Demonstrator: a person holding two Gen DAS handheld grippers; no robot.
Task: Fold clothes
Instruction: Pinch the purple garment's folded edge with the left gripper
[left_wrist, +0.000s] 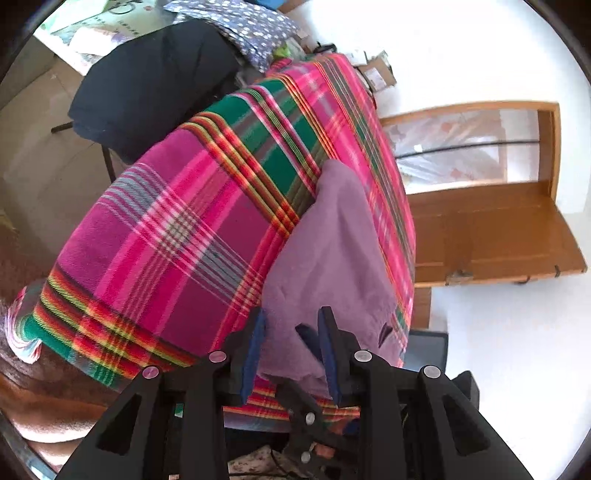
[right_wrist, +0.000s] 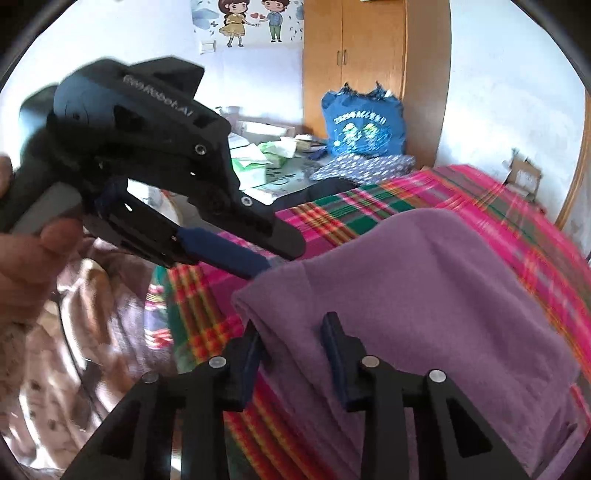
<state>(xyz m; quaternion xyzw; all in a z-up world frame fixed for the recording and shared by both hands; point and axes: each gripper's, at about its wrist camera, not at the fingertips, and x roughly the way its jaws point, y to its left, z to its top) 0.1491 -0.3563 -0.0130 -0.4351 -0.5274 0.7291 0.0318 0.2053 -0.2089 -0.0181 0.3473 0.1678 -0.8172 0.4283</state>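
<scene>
A purple garment (left_wrist: 332, 240) (right_wrist: 424, 295) lies on a pink, green and red plaid bedspread (left_wrist: 166, 229) (right_wrist: 332, 206). In the left wrist view, my left gripper (left_wrist: 293, 332) has bunched purple cloth filling the gap between its blue-padded fingers. From the right wrist view, the left gripper (right_wrist: 277, 258) pinches the garment's far-left corner, held by a person's hand (right_wrist: 33, 258). My right gripper (right_wrist: 293, 332) stands over the near-left edge. One of its fingers is beside the fold, the other rests on top, and the jaws stand apart.
A black garment (left_wrist: 147, 85) and a dotted blue cloth (left_wrist: 251, 26) (right_wrist: 369, 164) lie at the bed's far end, beside papers (right_wrist: 258, 162) and a blue bag (right_wrist: 364, 125). A wooden wardrobe (right_wrist: 369, 55), a wooden door (left_wrist: 491, 232) and a cardboard box (right_wrist: 524, 173) stand around the bed.
</scene>
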